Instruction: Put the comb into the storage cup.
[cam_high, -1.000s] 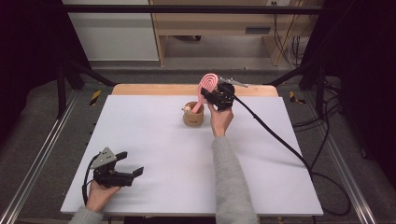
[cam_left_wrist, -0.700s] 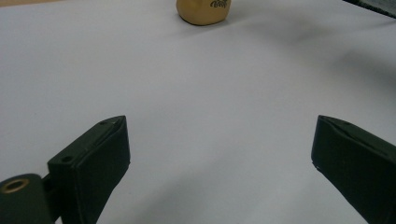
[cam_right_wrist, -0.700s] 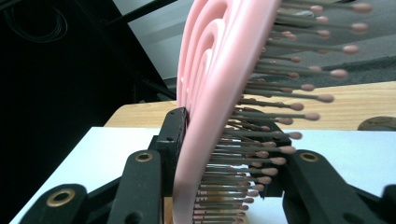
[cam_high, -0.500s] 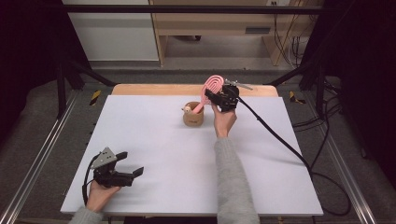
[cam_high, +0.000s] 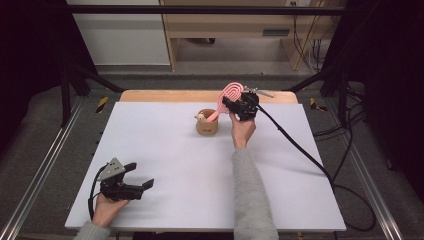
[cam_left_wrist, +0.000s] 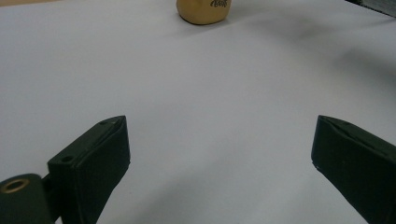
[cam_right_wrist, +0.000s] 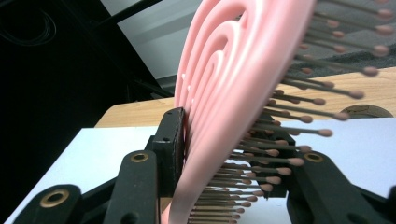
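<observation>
**Pink hairbrush gripped above a wooden cup; left gripper idle**

High view. The right gripper (cam_high: 231, 103), held in a hand on a grey-sleeved forearm, sits at the far side of the white table (cam_high: 190, 165), just right of the small round tan wooden cup (cam_high: 207, 123). Its jaws are closed on the pink plastic hairbrush with looped, open-work head (cam_high: 231, 92); they have just been opening slightly with the brush between them. The brush slants, its head up and to the right and its handle reaching down into the cup; the handle's lower end is hidden by the cup's rim. A small pale item at the rim is too small to identify. The left gripper (cam_high: 142, 182) rests near the table's front left corner, well apart from the cup, jaws wide with nothing between them.

Left gripper view. Two black jaws stand far apart over bare white table. The cup (cam_left_wrist: 204, 10) is cut off by the top edge, and the dark marking on it is unreadable.

Right gripper view. The brush head (cam_right_wrist: 233, 88) stands between the jaws, cut off at the top; one pad presses its smooth back, while the bristles (cam_right_wrist: 285, 140) mostly hide the other pad. The nearest bristle tips are blurred.
</observation>
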